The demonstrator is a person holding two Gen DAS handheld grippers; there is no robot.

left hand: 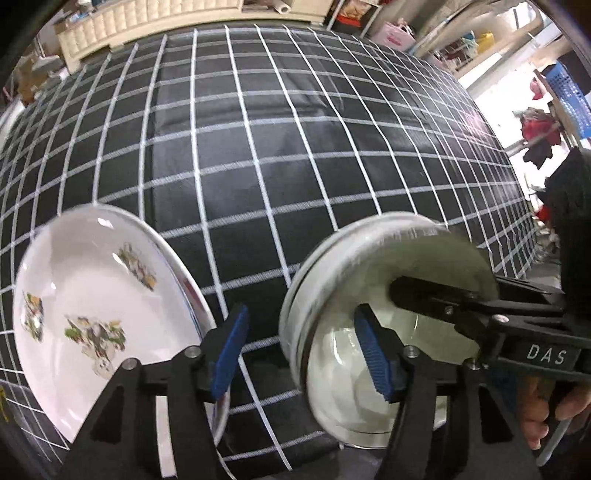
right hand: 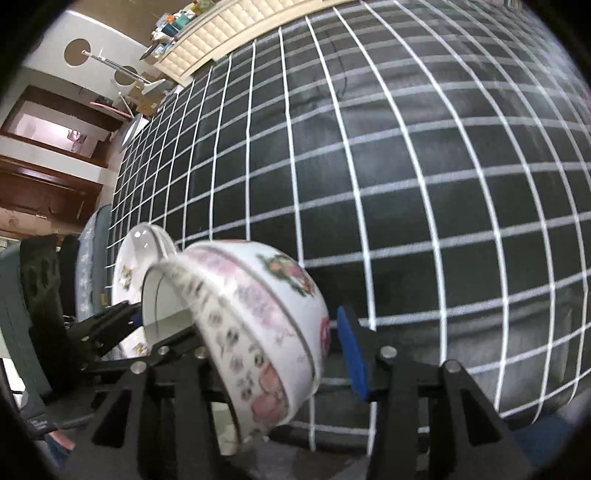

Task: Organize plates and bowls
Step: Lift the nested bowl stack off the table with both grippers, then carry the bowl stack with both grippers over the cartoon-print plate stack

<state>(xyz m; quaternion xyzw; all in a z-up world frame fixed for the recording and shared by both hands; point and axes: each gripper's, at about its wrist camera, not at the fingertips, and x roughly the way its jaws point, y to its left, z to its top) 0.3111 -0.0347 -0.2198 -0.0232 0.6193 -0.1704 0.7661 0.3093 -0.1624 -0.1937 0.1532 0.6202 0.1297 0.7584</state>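
The left gripper point(left hand: 306, 354) is wide open and holds nothing, between plate point(left hand: 85, 295) and bowl point(left hand: 369, 280). The right gripper point(right hand: 271, 354) is parted around the tilted bowl's point(right hand: 258, 314) wall; I cannot tell if it grips.

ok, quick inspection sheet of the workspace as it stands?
Surface: black cloth with white grid lines, a few creases.
Job's things: white shallow plate with floral decals, lying on the cloth; white ceramic bowl with pink floral band, tipped on its side, blurred.
Clutter: nothing seen on the cloth.
Grippers: left gripper open, nothing between its pads; right gripper straddles the bowl's wall, grip unclear.
Cables: nothing seen.
Surroundings: cream tufted panel at far edge; blue plastic crate at right.
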